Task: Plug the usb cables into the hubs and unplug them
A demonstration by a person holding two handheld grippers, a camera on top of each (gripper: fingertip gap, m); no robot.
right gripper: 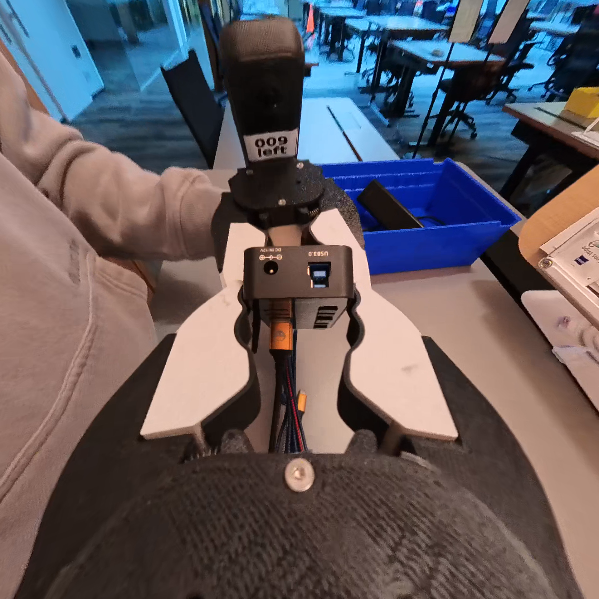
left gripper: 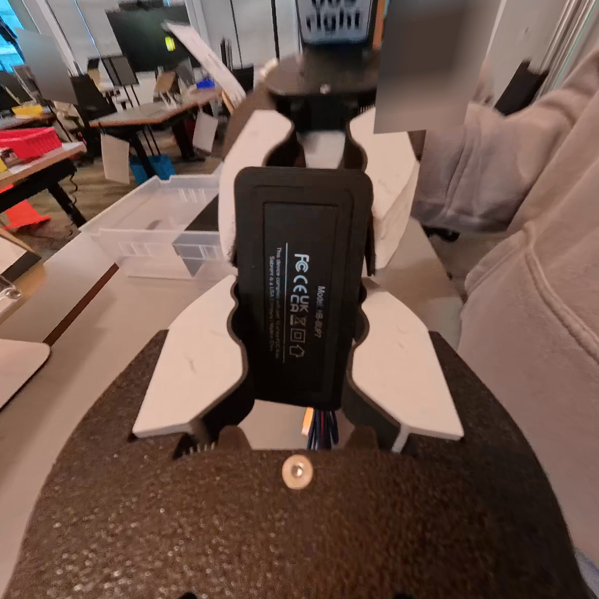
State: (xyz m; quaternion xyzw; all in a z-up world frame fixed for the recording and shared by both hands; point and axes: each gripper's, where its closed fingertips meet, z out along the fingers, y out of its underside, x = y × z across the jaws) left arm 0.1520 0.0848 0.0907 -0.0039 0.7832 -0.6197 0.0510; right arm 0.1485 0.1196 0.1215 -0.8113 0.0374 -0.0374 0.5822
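Black casing: the USB hub [left gripper: 301, 285] is a rigid box, judged light, smooth-sided and liable to slip; grip across its long flanks.
Hub position: raised above the bench [right gripper: 453, 324], between both pairs of fingers.
Left gripper [left gripper: 298, 304]: fingers closed on the hub flanks, label side toward the camera.
Right gripper [right gripper: 299, 311]: fingers closed on the hub's opposite end.
Orange USB plug [right gripper: 281, 334]: seated in a port on the hub's underside; stiff shell, best pinched there, not on the braided cables [right gripper: 288, 405].
Blue bin [right gripper: 431, 240]: behind, holds another black unit.

Blue bin [right gripper: 431, 249], clear tray [left gripper: 146, 233]
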